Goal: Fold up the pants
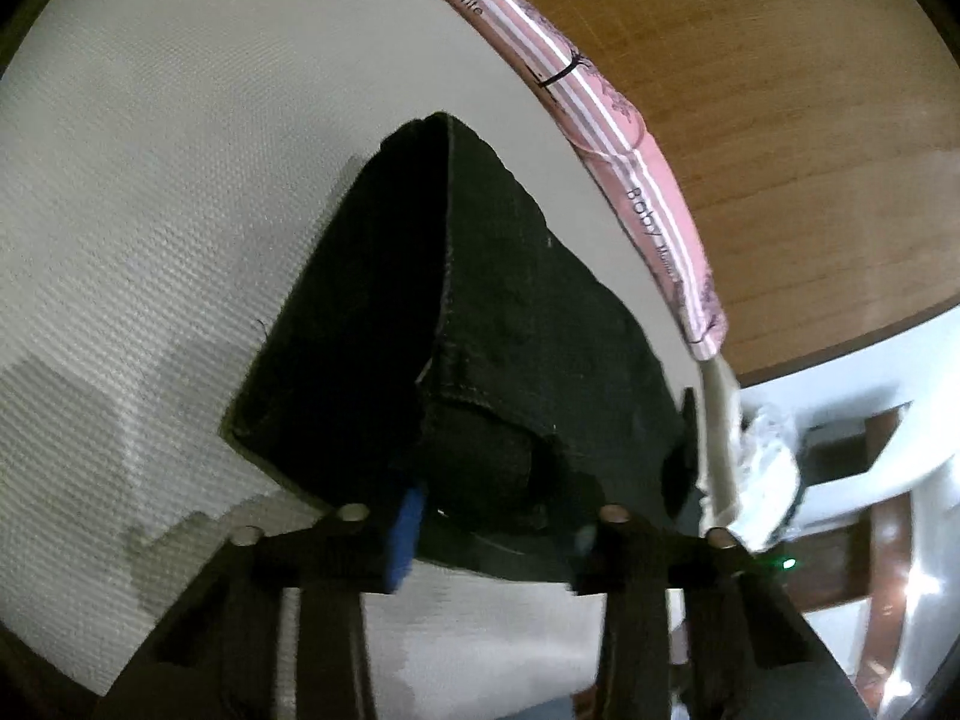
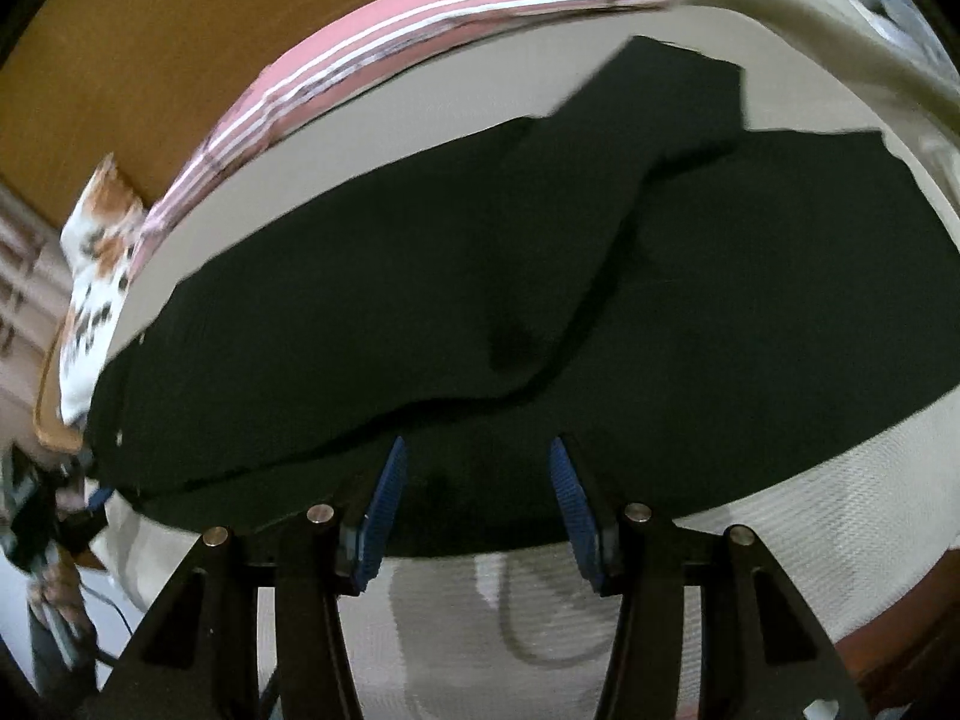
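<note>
Black pants (image 2: 480, 300) lie spread across the white textured bed (image 2: 810, 510), with a pink striped cloth (image 2: 420, 48) along its far edge. Right gripper (image 2: 477, 498) hangs over the near hem, fingers (image 2: 384, 510) apart and holding nothing. Left gripper (image 1: 492, 528) has its fingers pinched on a raised fold of the pants.

black pants (image 2: 456, 300), spread flat, one leg folded over

Open right gripper (image 2: 477, 498) over black pants (image 2: 420, 300).
</note>
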`<action>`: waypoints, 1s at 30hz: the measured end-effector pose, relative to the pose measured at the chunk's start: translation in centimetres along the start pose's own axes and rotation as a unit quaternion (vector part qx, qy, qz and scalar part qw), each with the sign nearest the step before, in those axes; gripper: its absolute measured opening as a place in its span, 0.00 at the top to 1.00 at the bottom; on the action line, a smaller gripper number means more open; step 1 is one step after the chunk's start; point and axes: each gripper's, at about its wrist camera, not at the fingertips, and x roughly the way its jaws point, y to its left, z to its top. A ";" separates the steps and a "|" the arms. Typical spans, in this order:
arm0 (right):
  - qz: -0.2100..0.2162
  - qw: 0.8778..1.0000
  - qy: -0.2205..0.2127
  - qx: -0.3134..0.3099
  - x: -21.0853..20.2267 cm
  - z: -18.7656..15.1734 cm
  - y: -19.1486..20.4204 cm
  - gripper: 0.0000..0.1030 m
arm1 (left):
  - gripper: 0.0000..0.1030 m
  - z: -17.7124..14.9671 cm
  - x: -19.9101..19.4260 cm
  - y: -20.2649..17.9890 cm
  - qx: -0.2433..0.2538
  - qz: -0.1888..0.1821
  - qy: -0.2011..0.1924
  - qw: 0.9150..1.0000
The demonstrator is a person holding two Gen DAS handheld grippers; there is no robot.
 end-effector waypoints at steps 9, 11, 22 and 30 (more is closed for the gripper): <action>0.019 0.998 -0.023 0.063 2.3 2.8 -2.7 0.55 | 0.74 0.4 -0.4 0.9 0.004 0.012 0.006 1.000; 0.021 0.997 -0.027 0.065 2.7 3.4 -3.0 0.55 | 0.74 0.7 -0.3 0.9 0.003 0.015 0.010 1.000; 0.007 0.998 -0.047 0.039 0.2 4.4 -1.4 0.94 | 0.77 2.2 -1.9 0.3 0.043 0.032 0.018 0.998; -0.021 0.999 -0.022 0.028 -0.2 1.3 -1.6 0.94 | 0.77 2.0 -1.3 0.2 0.111 0.084 0.043 0.989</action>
